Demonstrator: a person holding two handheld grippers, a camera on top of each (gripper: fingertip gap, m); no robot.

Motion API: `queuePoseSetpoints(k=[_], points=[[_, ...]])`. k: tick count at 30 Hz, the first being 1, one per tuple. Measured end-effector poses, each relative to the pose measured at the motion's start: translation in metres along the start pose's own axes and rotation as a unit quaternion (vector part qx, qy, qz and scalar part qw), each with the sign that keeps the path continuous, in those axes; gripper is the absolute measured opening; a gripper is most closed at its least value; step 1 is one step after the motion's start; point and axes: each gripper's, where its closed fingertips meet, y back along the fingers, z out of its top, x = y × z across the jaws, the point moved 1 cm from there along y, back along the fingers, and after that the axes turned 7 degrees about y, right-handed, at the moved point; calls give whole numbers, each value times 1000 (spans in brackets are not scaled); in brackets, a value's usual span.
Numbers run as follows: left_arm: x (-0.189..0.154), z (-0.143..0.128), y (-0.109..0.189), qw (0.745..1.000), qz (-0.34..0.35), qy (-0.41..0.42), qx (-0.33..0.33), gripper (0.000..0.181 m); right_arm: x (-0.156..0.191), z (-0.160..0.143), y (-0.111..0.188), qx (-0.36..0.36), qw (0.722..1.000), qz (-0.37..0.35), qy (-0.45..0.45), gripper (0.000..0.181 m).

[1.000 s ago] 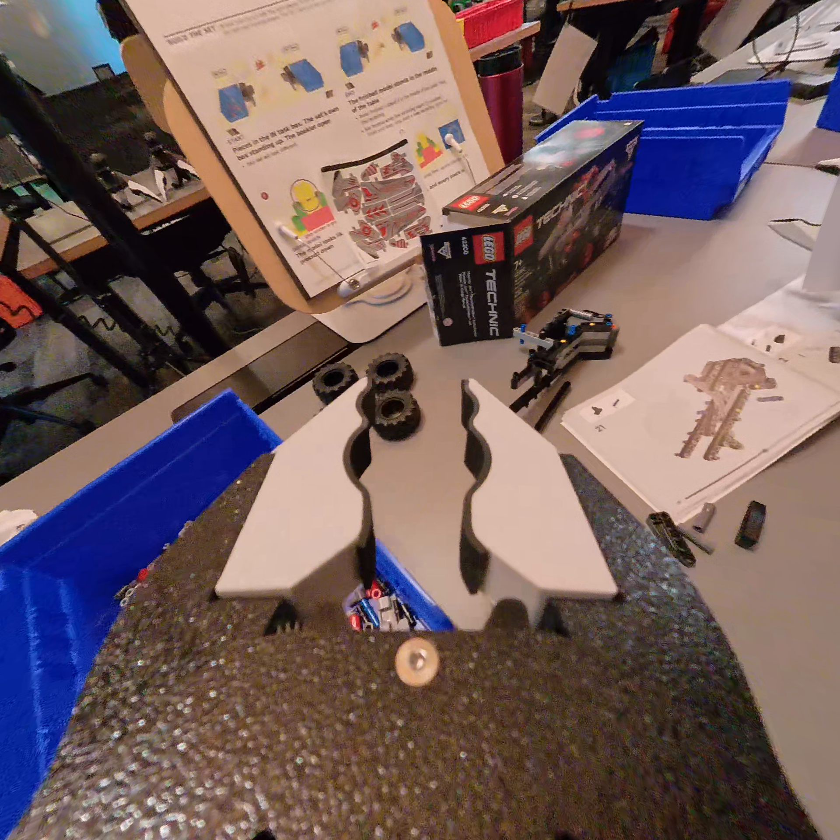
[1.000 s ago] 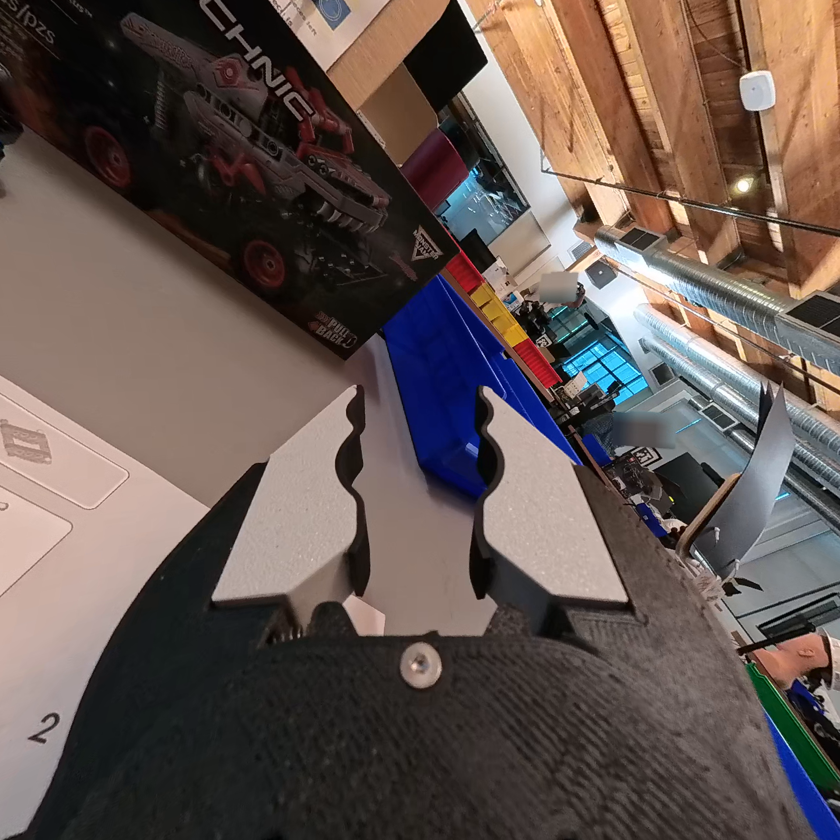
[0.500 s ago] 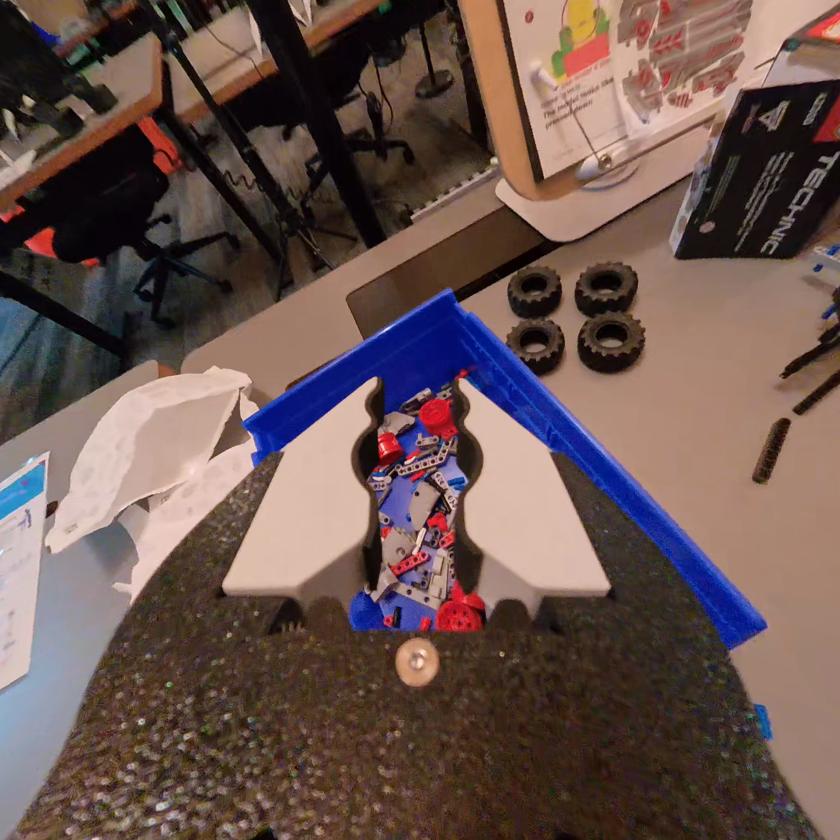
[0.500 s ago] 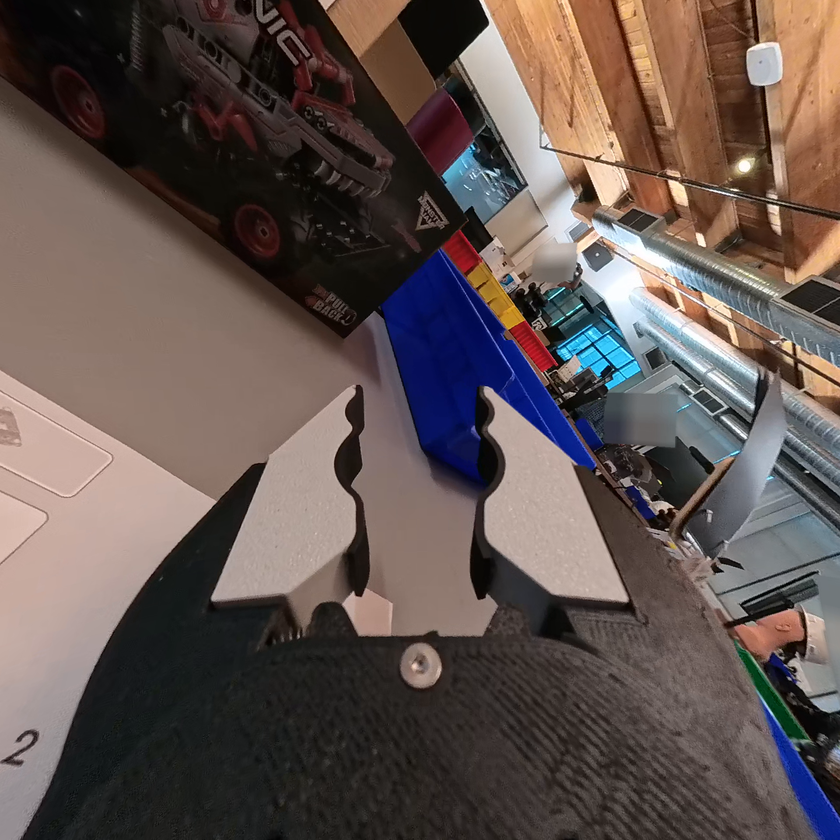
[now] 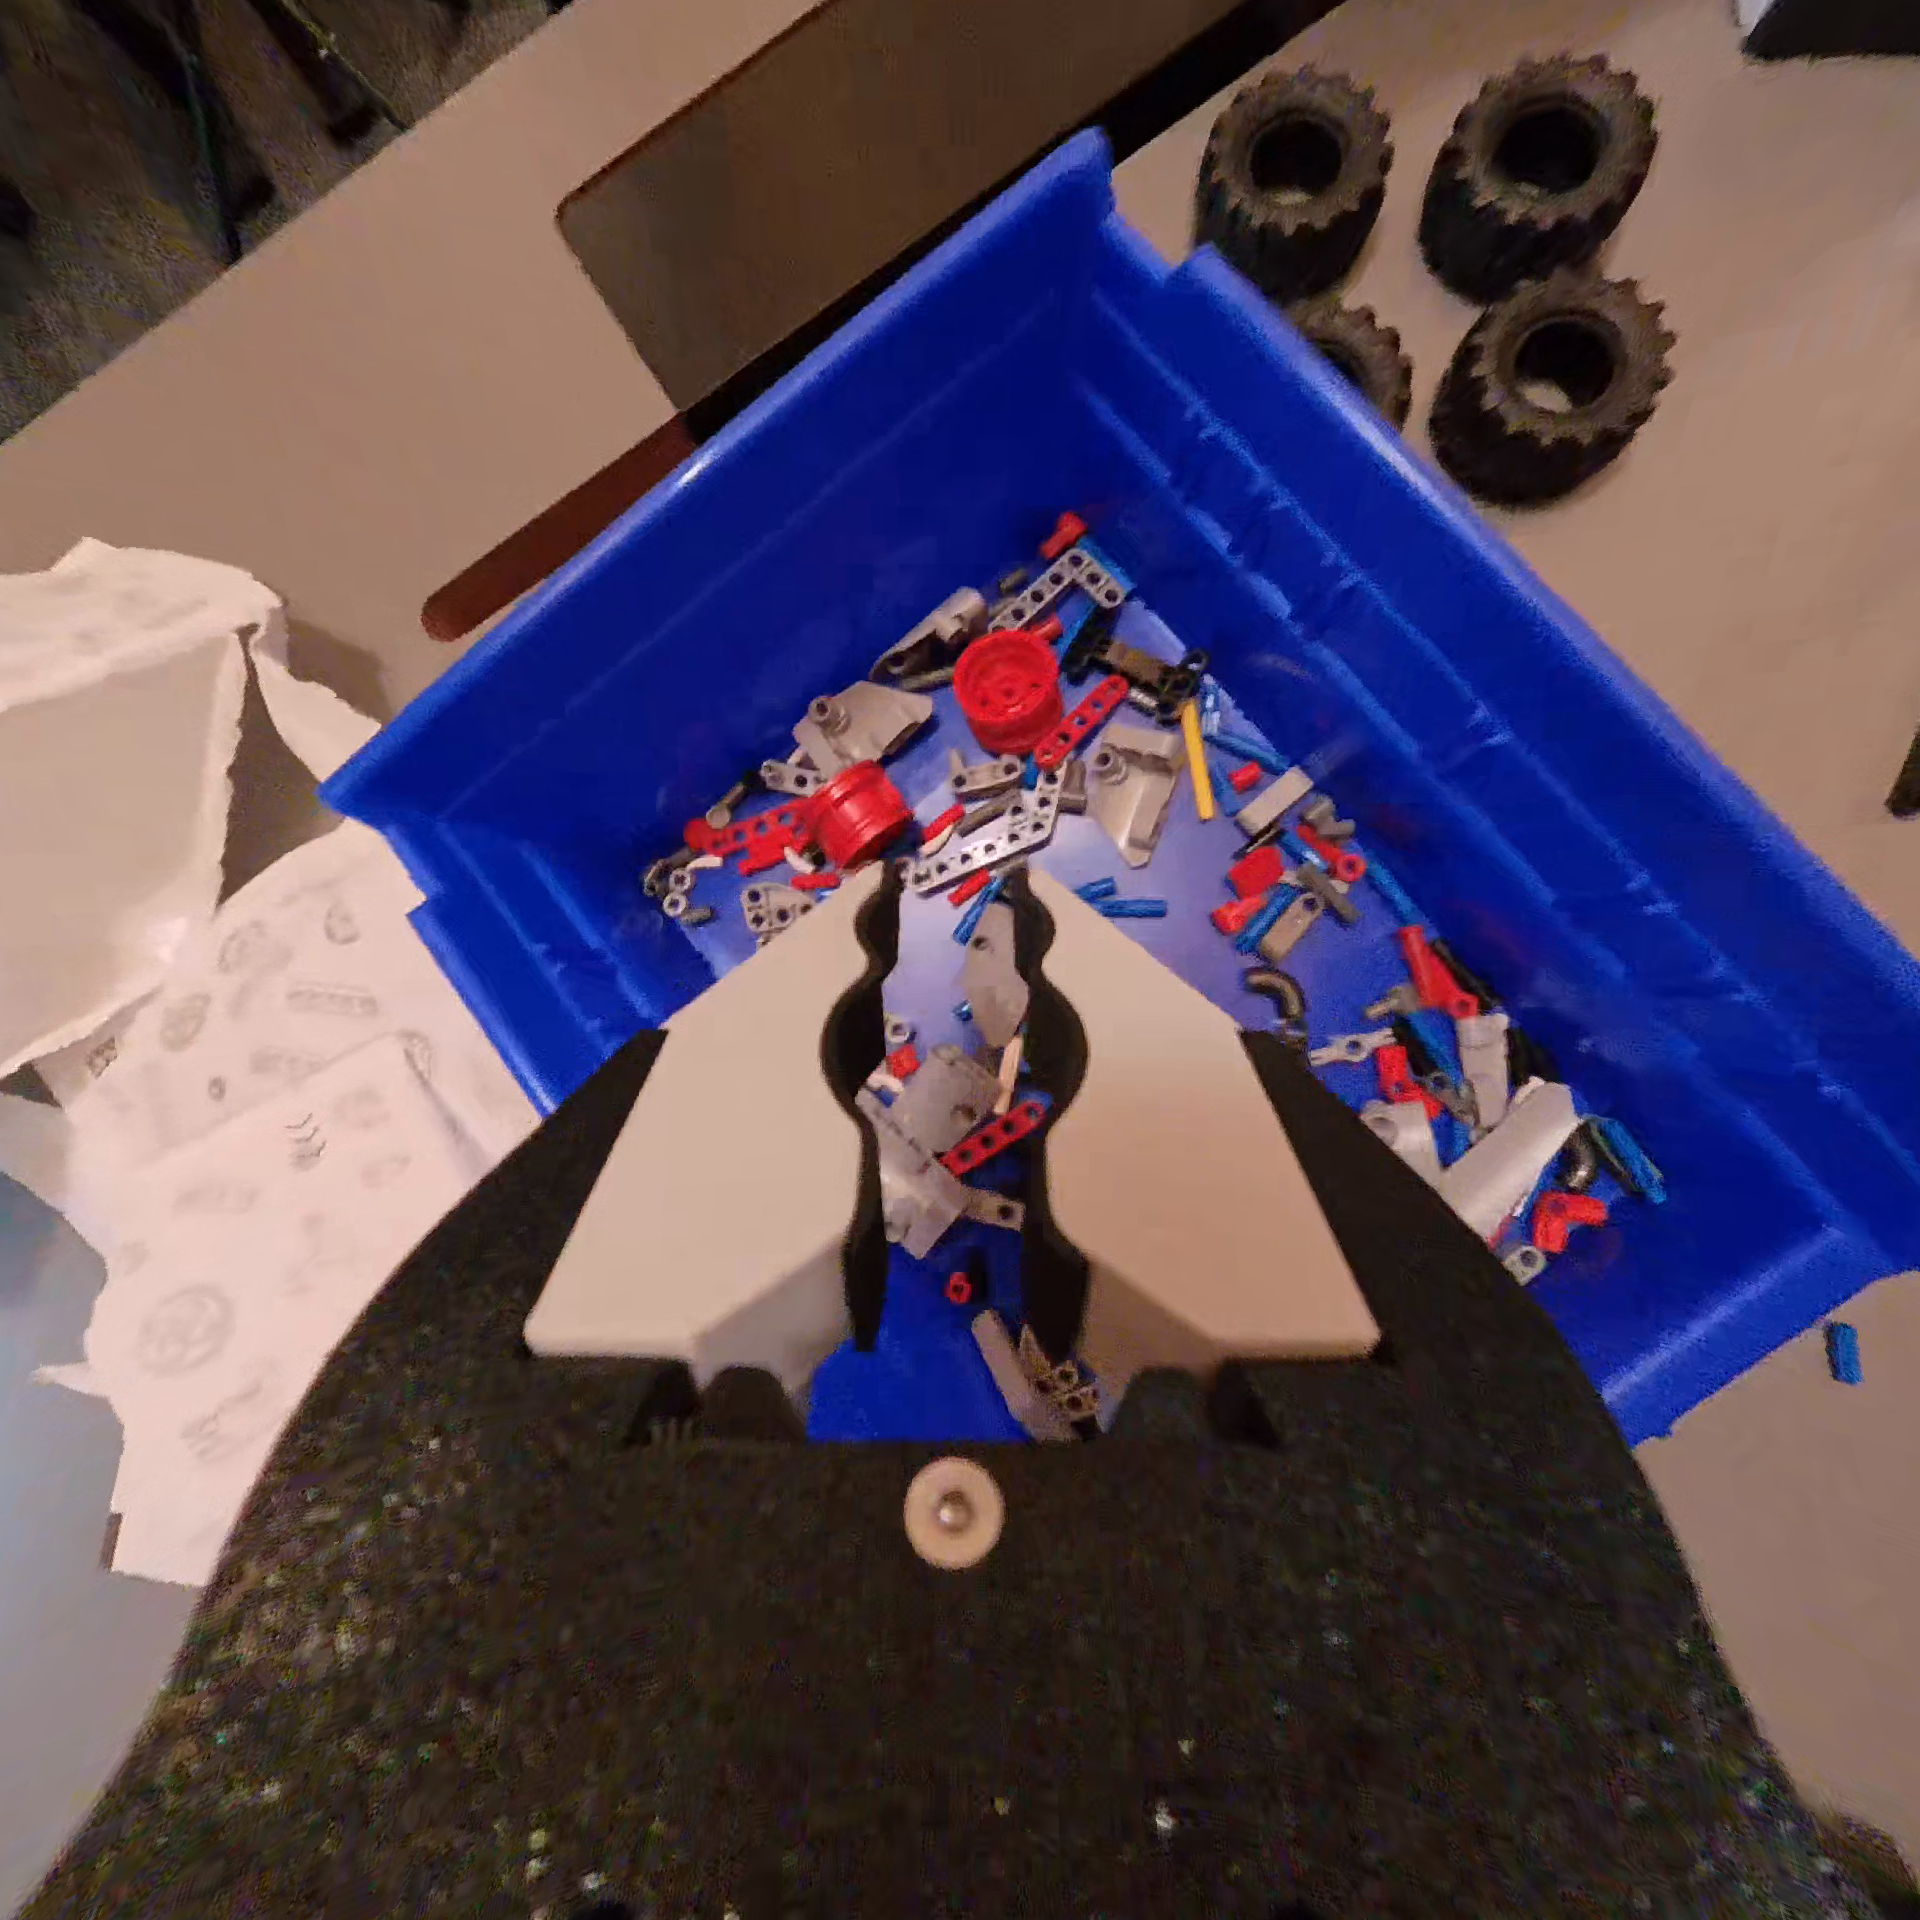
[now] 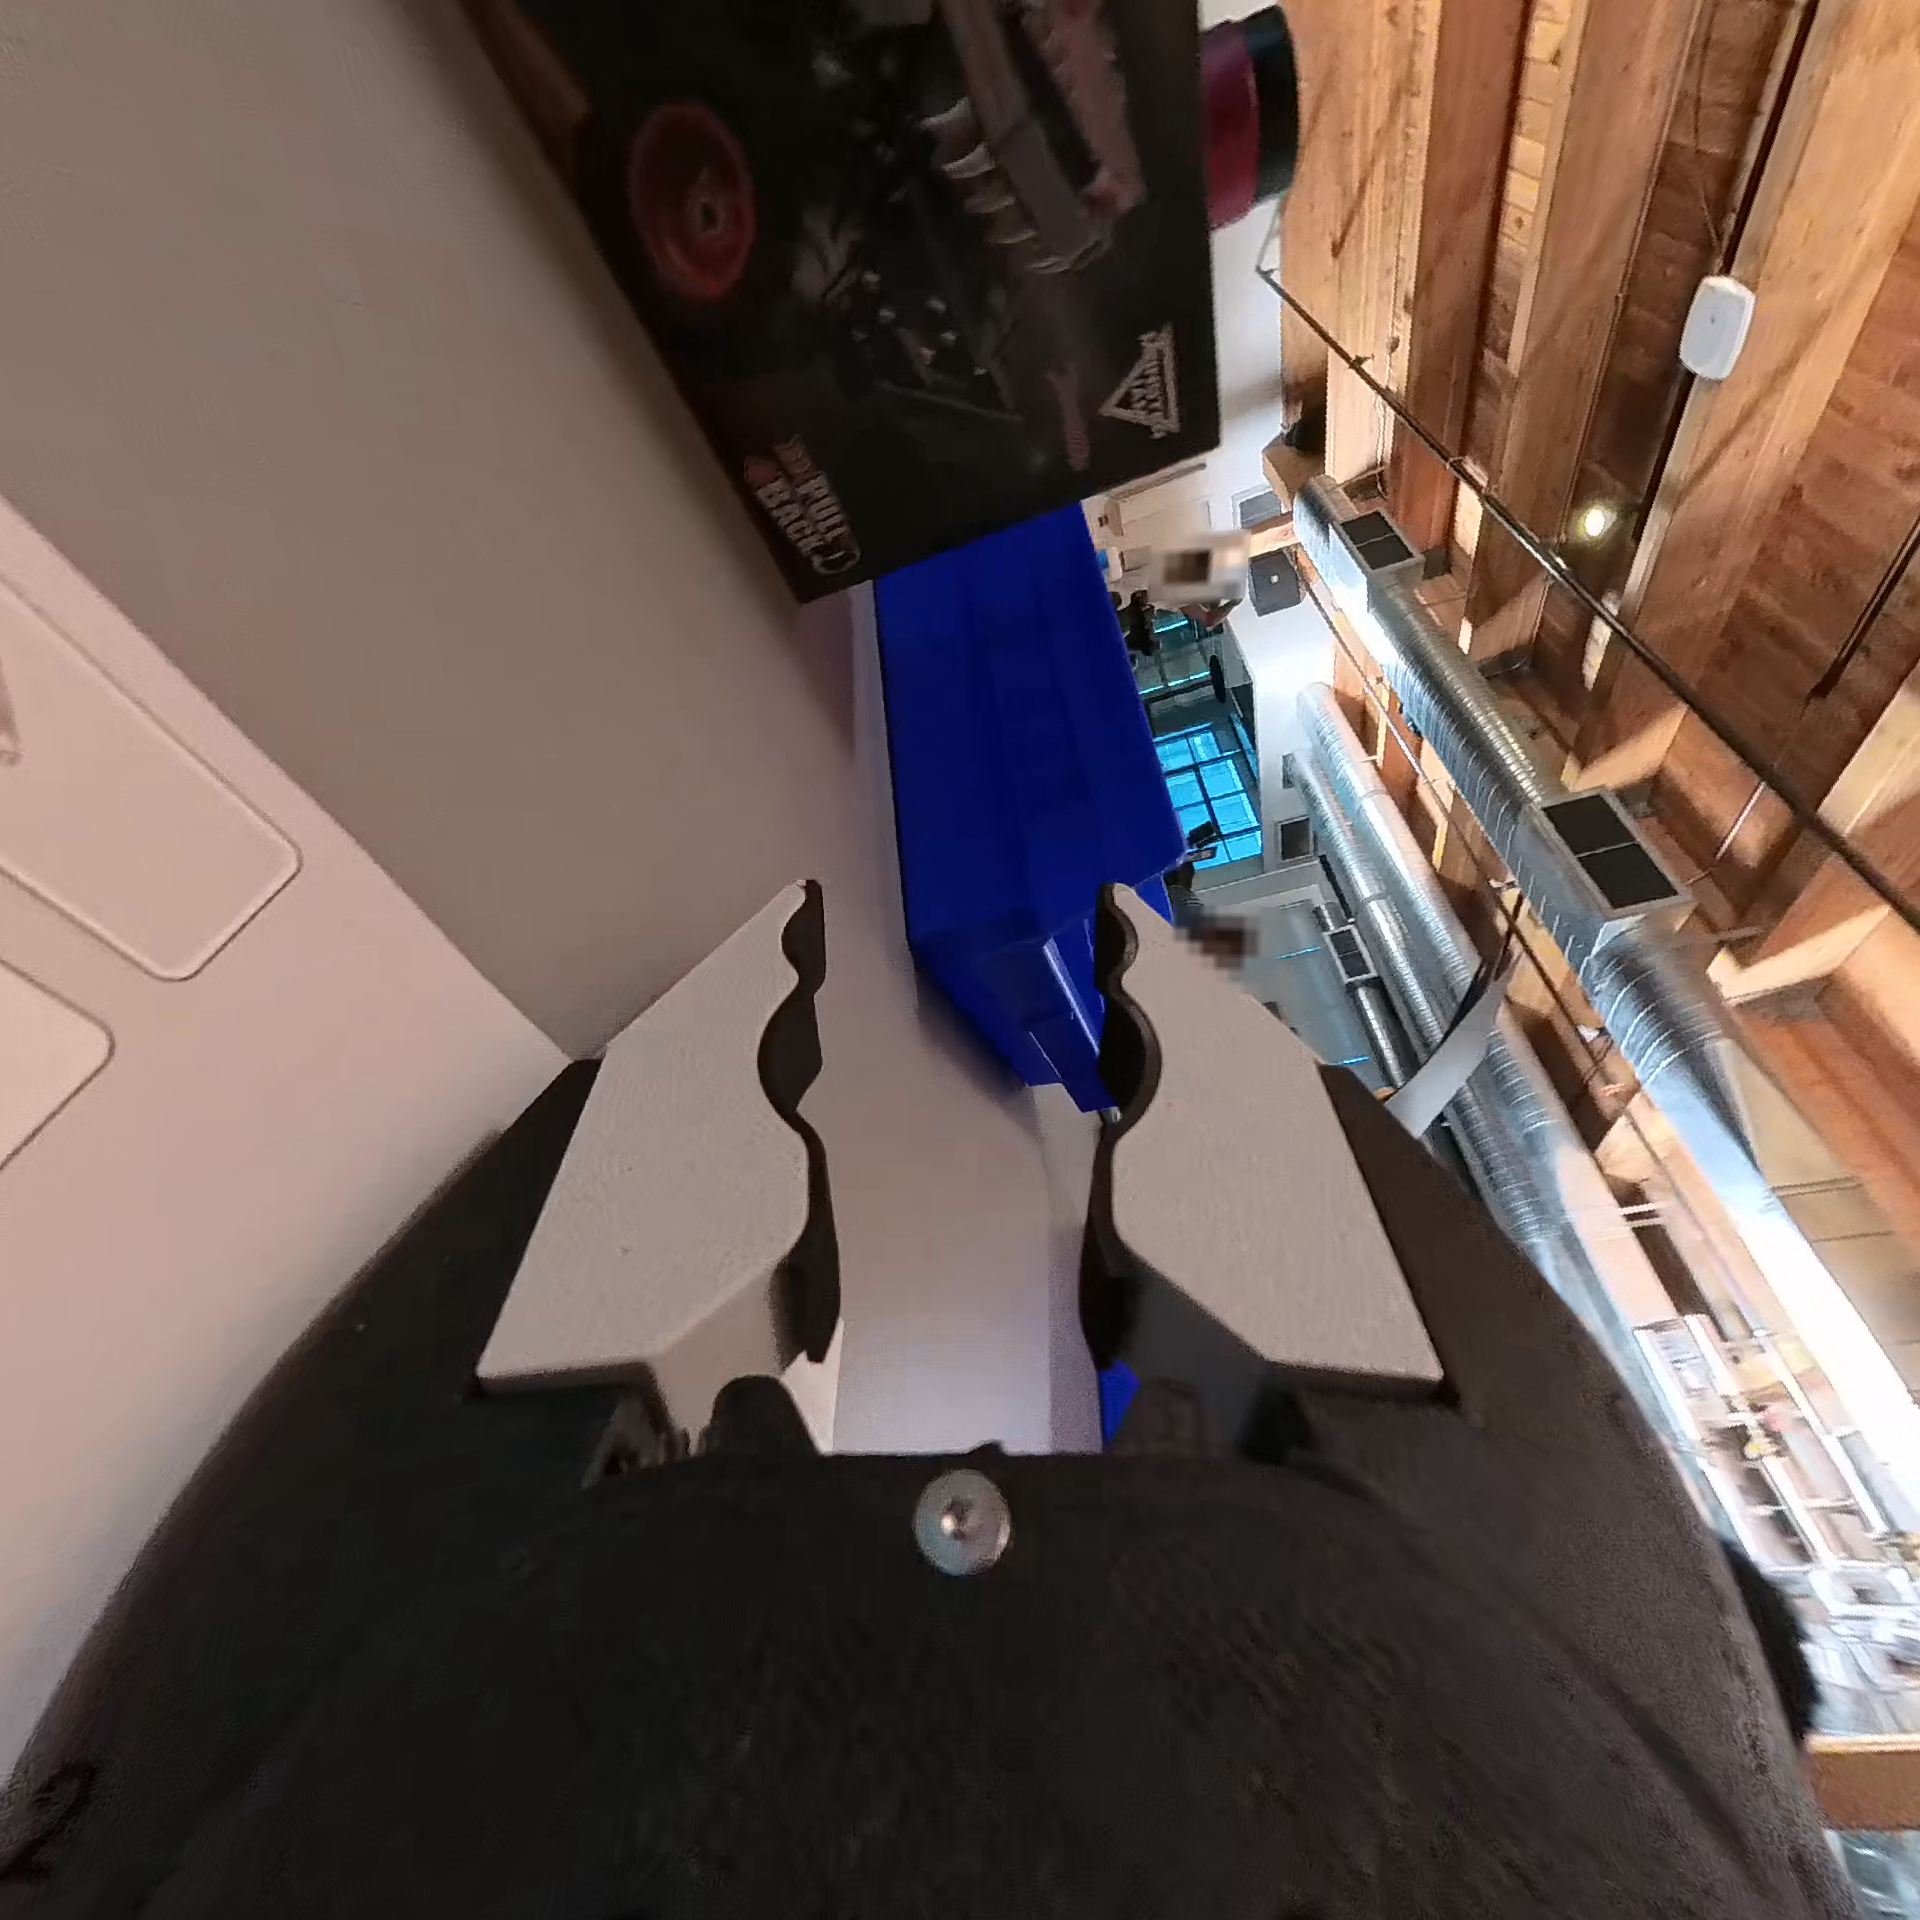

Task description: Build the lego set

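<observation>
Over a blue parts bin (image 5: 1621, 727) on the beige table (image 5: 343, 343), left gripper (image 5: 954, 894) looking almost straight down, fingers apart with nothing between them, tips above loose lego pieces (image 5: 1049, 821) scattered on the bin floor. Bin's long axis running from upper left to lower right of the left wrist view, one corner pointing toward the top of it. Among the pieces, two red wheel hubs: one (image 5: 1006, 677) face-up near the far corner, one (image 5: 858, 812) on its side just left of it; around them grey panels, red and grey holed beams, blue pins and a yellow axle (image 5: 1197, 761) lying roughly along the view's vertical. Beyond the bin's right wall, four black knobby tyres (image 5: 1550, 382) on the table in a tight cluster, one (image 5: 1356, 353) partly hidden behind the bin rim. Left of the bin, torn white paper bags (image 5: 156, 790), printed with part outlines. In the right wrist view, right gripper (image 6: 958, 904) tilted steeply, fingers spread and empty, just above an open instruction booklet (image 6: 145, 873). Ahead of it, the dark lego box (image 6: 935, 260) standing on the table, and a second blue bin (image 6: 1018, 769) past it, possibly a stack of two, though blur leaves that unclear. Wooden ceiling and silver ducts (image 6: 1558, 831) on the right side.
</observation>
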Motion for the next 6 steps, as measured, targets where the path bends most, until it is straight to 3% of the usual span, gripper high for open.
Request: queuePoseSetpoints(k=[1,6], points=[[10,-5,-1,1000,16,9,9,19,2,0,-1,4,1000,2,12,50],[29,-15,-5,998,39,35,24,19,8,-3,-3,18,999,13,26,50]])
